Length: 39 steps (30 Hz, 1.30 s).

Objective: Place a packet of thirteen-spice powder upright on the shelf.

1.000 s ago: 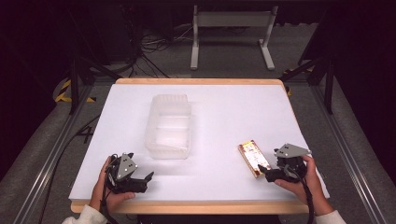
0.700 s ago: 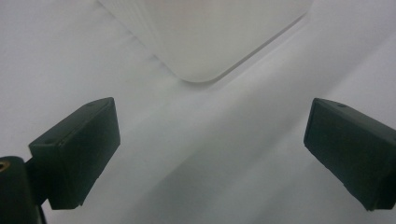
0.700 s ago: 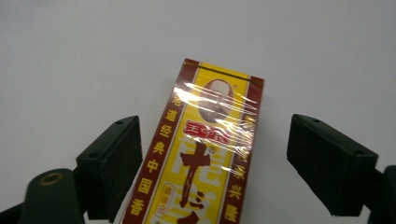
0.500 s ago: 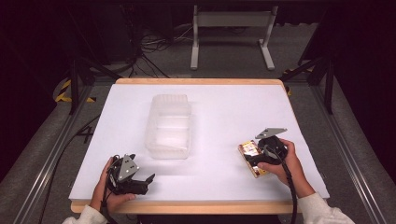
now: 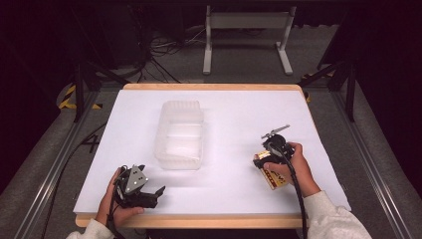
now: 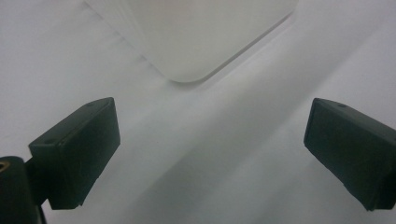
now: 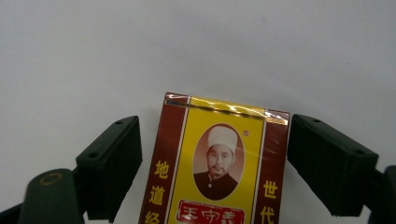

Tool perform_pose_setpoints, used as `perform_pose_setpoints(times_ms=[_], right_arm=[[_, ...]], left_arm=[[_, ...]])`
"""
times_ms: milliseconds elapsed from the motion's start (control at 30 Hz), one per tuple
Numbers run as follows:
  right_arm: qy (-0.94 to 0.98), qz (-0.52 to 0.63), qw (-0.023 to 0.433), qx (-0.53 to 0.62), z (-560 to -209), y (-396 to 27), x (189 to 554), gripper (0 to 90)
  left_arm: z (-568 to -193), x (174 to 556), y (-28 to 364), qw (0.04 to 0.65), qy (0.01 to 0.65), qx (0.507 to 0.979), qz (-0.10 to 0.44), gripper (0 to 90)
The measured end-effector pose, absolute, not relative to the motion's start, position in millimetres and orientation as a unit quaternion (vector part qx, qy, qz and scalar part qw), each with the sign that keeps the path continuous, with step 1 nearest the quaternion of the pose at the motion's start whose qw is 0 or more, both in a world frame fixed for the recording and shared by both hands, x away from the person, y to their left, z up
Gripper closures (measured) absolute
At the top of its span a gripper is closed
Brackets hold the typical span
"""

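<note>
My right gripper has closed in over the packet; nothing grasped yet.

Left to right: my left gripper (image 5: 160, 190) rests wide open near the table's (image 5: 234, 124) front edge, just short of the clear plastic container (image 5: 180, 133). My right gripper (image 7: 212, 161) has moved in from the corner; its open jaws now straddle the red-and-yellow packet (image 7: 217, 163), ready to close.
</note>
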State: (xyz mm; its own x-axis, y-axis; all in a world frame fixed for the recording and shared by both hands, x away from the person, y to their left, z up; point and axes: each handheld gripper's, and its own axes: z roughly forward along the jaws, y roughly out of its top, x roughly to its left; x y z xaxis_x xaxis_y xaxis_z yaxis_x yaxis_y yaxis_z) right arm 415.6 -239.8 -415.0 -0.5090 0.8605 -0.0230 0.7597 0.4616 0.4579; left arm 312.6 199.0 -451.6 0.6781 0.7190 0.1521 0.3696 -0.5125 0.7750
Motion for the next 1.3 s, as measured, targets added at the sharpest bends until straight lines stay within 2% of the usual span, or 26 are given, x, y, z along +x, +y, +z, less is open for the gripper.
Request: perform_pose_setpoints(times_ms=[333, 633, 1300], right_arm=[[0.847, 0.182, 0.139, 0.48, -419.6, -232.7, 421.8, 28.8], [0.831, 0.246, 0.176, 0.467, -396.0, -241.9, 401.6, 30.4], [0.798, 0.35, 0.223, 0.437, -356.7, -244.0, 374.5, 32.7]], left_arm=[[-452.1, 313.0, 198.4, 0.368, 0.325, 0.84, 0.232, 4.2], [-452.7, 313.3, 198.5, 0.367, 0.323, 0.841, 0.23, 4.1], [-451.9, 312.9, 199.0, 0.368, 0.324, 0.84, 0.231, 3.9]])
